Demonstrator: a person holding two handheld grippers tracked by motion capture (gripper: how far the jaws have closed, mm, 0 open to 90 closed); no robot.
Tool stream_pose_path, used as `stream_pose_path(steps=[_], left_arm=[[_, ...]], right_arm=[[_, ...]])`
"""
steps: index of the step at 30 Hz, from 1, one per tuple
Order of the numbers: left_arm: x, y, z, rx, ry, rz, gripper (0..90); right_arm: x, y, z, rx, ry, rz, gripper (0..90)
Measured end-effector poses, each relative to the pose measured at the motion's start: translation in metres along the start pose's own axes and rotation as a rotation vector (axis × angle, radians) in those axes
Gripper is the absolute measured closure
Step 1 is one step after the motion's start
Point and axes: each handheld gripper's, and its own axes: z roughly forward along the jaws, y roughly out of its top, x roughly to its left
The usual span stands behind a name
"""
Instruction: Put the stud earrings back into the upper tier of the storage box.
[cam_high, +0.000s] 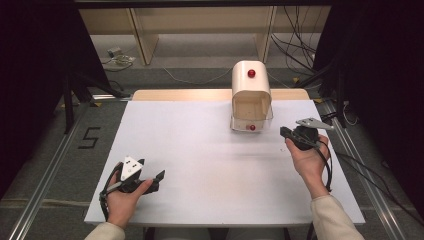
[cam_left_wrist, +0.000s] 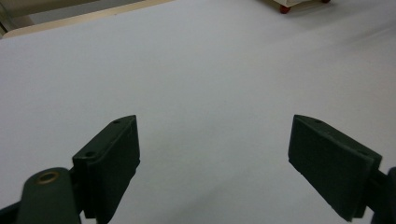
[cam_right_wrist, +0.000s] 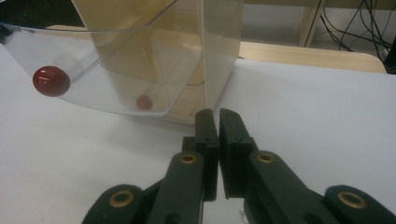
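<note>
A cream box (cam_high: 251, 90) with a rounded top and a red knob (cam_high: 251, 73) stands at the far right of the white table (cam_high: 200, 155). Its clear front flap (cam_right_wrist: 116, 70) hangs open and carries a second red knob (cam_right_wrist: 51, 80). My right gripper (cam_high: 284, 132) lies just right of the box's front, pointing left at it. In the right gripper view the right gripper (cam_right_wrist: 215, 114) is shut with nothing between its jaws, close to the box's corner. My left gripper (cam_high: 156, 181) rests near the table's front left. In its own view the left gripper (cam_left_wrist: 215, 140) stands wide open over bare table.
A wooden strip (cam_high: 180, 94) runs along the table's far edge. Behind it stand a pale shelf frame (cam_high: 200, 25) and loose cables (cam_high: 300, 45) on the floor. Metal rails (cam_high: 45, 190) flank the table, and a "5" mark (cam_high: 89, 137) is on the floor at left.
</note>
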Motion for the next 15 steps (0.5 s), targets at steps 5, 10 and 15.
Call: stream_pose_path(steps=[5,10,15], left_arm=[[-0.0002,0.0000,0.0001,0.000,0.000,0.001,16.2],[-0.0001,0.0000,0.0001,0.000,0.000,0.000,16.2],[-0.0001,0.0000,0.0000,0.000,0.000,0.000,16.2]], right_arm=[[-0.0003,0.0024,-0.0010,-0.009,-0.001,-0.002,87.3],[-0.0001,0.0041,-0.0011,-0.015,-0.002,-0.002,87.3],[0.0001,0.0060,-0.0015,-0.020,0.000,-0.002,87.3]])
